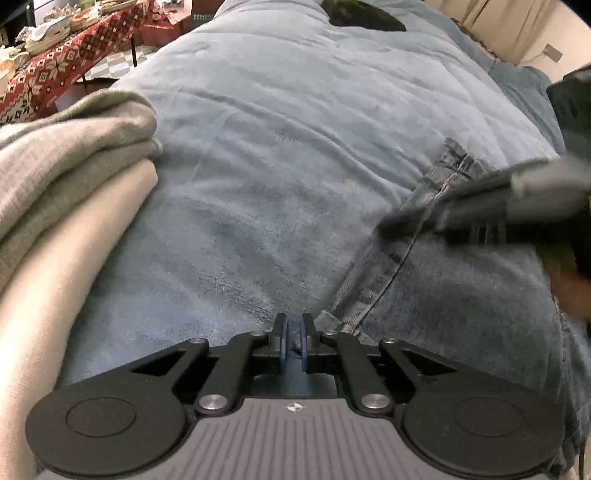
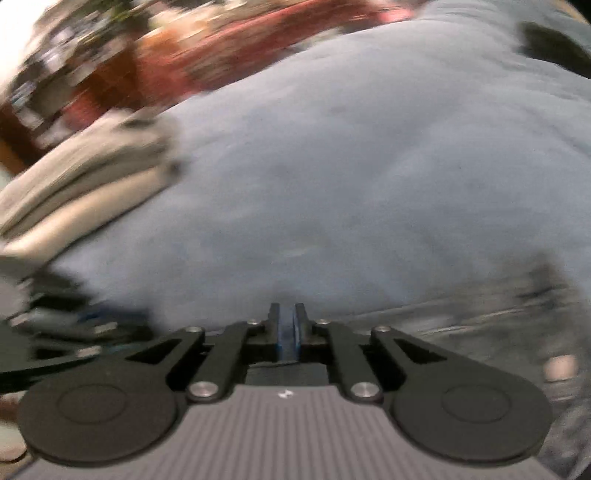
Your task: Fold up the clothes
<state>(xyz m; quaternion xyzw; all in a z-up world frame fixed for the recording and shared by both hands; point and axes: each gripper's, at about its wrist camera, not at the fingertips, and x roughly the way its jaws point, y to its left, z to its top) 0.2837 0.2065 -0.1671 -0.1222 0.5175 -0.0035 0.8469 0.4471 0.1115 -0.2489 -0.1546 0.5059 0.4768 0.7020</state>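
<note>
Blue jeans (image 1: 424, 295) lie on a light blue blanket (image 1: 288, 129), their stitched seam running up and to the right. My left gripper (image 1: 294, 332) is at the jeans' near corner, shut on a bit of blue denim pinched between its pads. My right gripper (image 1: 391, 221) shows as a dark blur across the seam further up. In the blurred right wrist view the right gripper (image 2: 287, 321) has its pads almost together with no cloth visible between them. The jeans (image 2: 461, 317) lie to its right and the left gripper (image 2: 55, 332) sits at the left edge.
A folded stack of grey and beige clothes (image 1: 62, 177) rests on the blanket at the left. Beyond it stands a table with a red patterned cloth (image 1: 55, 70) and clutter. A dark item (image 1: 362, 16) lies at the blanket's far end, and a cream wall (image 1: 517, 26) is at the back right.
</note>
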